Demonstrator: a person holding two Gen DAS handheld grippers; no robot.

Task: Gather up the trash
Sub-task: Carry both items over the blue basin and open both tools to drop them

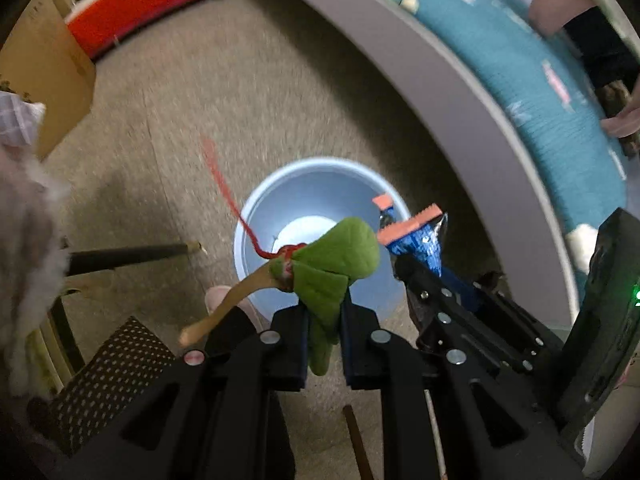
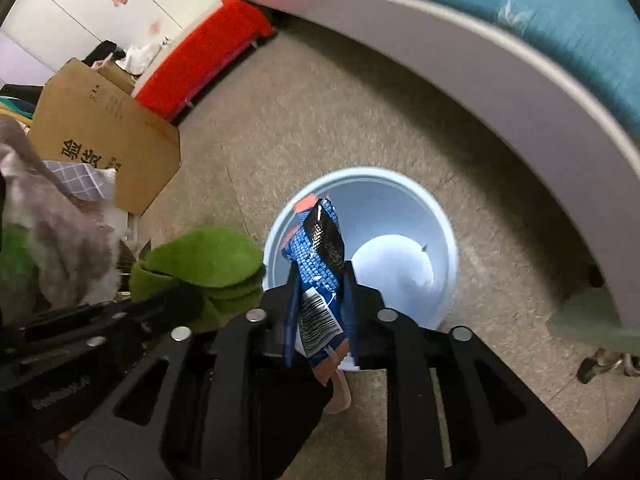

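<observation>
Both grippers above blue bin (image 2: 276, 252), bare floor (image 1: 248, 92) around. Left gripper (image 1: 324, 312) jaws clamp green cloth (image 1: 336, 256); right gripper (image 2: 320, 280) jaws pinch blue wrapper (image 2: 316, 248).

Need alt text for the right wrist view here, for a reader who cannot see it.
The right gripper holds a blue snack wrapper between its jaws, above an open light-blue bin on a beige carpet. At left, the left gripper carries a green leaf-shaped thing; a cardboard box and a bed edge frame the scene.
</observation>
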